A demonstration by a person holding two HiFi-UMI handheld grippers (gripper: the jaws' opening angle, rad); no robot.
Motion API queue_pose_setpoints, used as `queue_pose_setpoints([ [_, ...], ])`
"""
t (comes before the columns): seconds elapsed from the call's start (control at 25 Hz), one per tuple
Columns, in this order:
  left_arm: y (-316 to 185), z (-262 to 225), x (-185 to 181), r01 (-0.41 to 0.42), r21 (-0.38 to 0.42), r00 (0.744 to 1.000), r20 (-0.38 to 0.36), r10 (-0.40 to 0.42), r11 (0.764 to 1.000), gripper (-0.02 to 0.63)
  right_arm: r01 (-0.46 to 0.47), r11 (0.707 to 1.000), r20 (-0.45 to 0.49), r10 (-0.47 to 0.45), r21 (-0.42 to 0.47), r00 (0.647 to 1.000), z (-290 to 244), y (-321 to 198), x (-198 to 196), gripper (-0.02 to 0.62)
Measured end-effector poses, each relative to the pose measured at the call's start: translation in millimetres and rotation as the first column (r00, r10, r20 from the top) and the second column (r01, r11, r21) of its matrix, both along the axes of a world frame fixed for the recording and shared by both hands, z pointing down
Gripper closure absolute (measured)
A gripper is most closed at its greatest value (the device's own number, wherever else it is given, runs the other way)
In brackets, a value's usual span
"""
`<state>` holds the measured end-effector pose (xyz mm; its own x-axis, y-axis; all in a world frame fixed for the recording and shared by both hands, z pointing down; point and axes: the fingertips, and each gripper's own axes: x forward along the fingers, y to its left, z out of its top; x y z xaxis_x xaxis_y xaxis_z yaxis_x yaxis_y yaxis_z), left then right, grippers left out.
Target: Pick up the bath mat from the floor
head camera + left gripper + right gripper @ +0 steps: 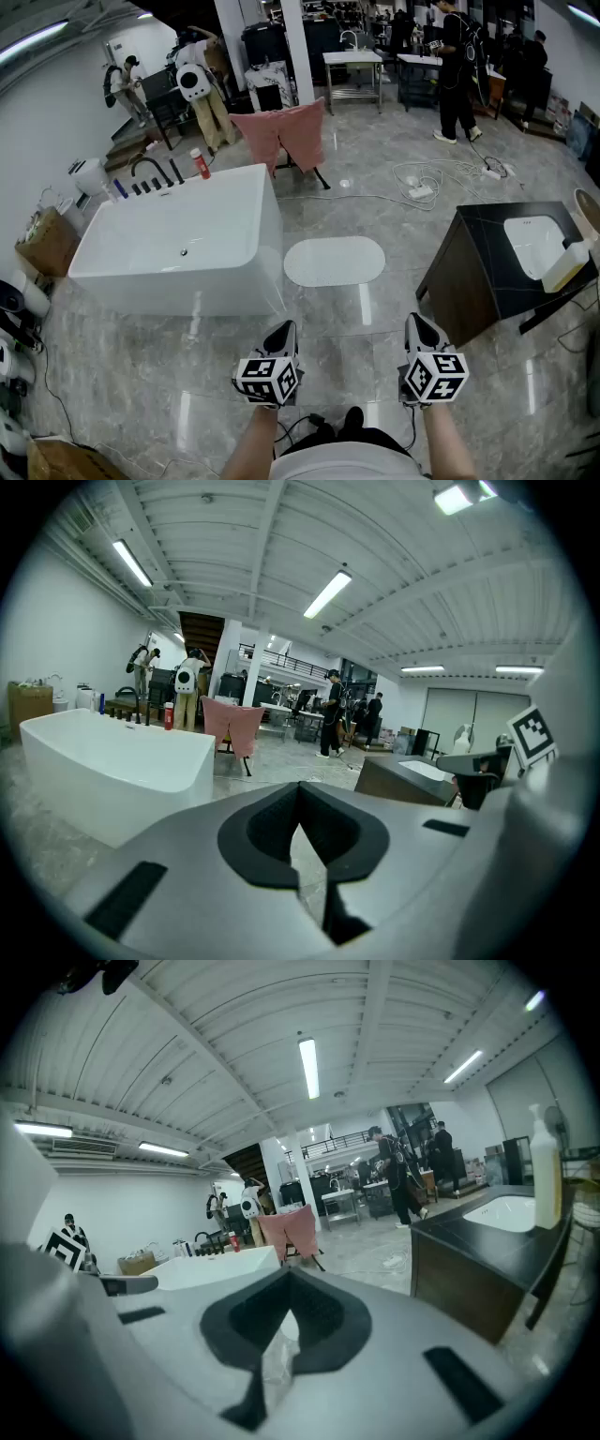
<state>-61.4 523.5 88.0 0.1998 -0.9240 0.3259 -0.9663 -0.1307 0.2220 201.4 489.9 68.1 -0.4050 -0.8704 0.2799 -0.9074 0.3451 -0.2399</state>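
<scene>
The white mat (pixel 335 261) lies flat on the floor (pixel 169 375) between tub (pixel 178 246) and vanity (pixel 487 272) — well ahead of both grippers, left (pixel 281 339) and right (pixel 418 333), jaws together, empty.

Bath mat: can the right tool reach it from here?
Probably yes: only bare floor lies between the right tool and the bath mat; the dark cabinet stands aside. Its shut jaws must open first.

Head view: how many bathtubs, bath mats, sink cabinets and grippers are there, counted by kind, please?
bathtub: 1
bath mat: 1
sink cabinet: 1
grippers: 2 (left gripper, right gripper)
Total: 5
</scene>
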Motion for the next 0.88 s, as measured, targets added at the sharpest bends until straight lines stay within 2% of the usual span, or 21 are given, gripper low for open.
queue_pose_setpoints([
  [0.28, -15, -1, 6, 0.016, 0.005, 1.0, 0.017, -0.016, 1.0, 0.614, 0.03, 1.0, 0.006, -0.03, 0.0, 1.0, 5, -17, 3, 0.595],
  [0.52, -27, -2, 17, 0.02, 0.014, 0.999, 0.033, -0.021, 1.0, 0.614, 0.038, 0.999, 0.057, -0.037, -0.021, 0.998, 15, -31, 10, 0.594],
  [0.68, -26, -2, 17, 0.051, 0.006, 0.998, 0.04, -0.051, 0.999, 0.612, 0.038, 0.999, 0.034, -0.037, -0.028, 0.999, 19, -32, 14, 0.594],
  [0.88, -29, -2, 18, 0.065, 0.0, 0.997, 0.039, -0.065, 0.998, 0.566, 0.069, 0.997, 0.03, -0.069, -0.022, 0.997, 16, -34, 19, 0.574],
])
